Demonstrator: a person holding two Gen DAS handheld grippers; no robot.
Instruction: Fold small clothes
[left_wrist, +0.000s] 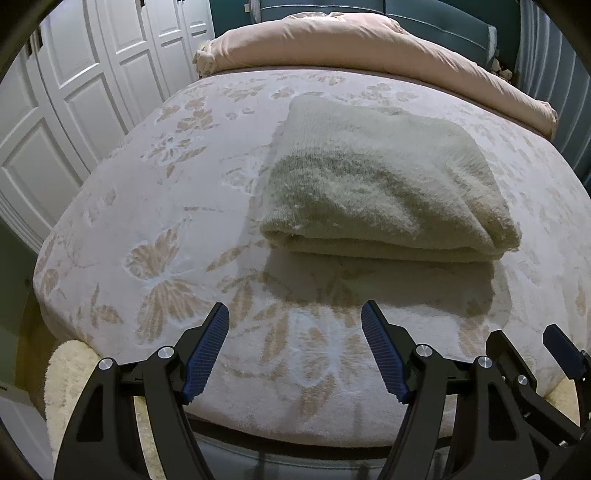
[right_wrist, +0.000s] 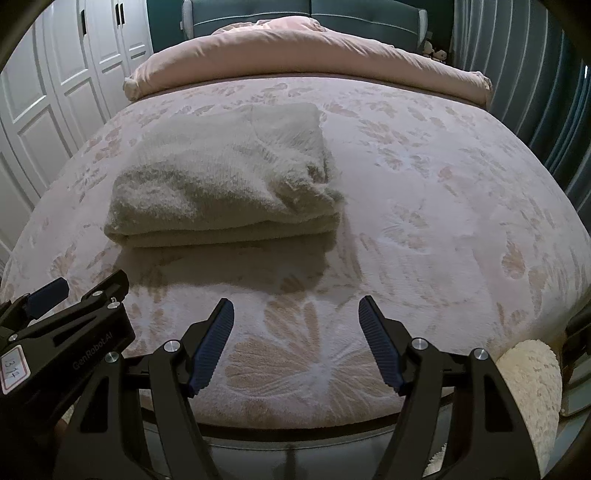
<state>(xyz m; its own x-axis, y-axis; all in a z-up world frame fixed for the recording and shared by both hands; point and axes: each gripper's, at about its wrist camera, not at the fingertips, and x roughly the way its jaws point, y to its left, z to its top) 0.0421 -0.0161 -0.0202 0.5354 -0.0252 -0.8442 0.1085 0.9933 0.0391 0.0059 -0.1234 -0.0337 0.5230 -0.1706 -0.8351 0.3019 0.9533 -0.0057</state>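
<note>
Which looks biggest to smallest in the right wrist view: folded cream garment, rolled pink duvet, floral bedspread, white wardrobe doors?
1. floral bedspread, fills most of the frame
2. rolled pink duvet and folded cream garment: similar apparent size; the garment is nearer, so unranked
3. white wardrobe doors, cut off by the frame edge

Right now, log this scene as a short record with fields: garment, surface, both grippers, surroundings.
garment: fuzzy cream sweater, folded into a thick bundle, lying flat
surface: bed cover with butterfly and floral pattern
left gripper: open, nothing between its fingers, short of the sweater
right gripper: open, nothing held, short of the sweater
surroundings: pink duvet rolled at the far end; white panelled doors on the left
</note>
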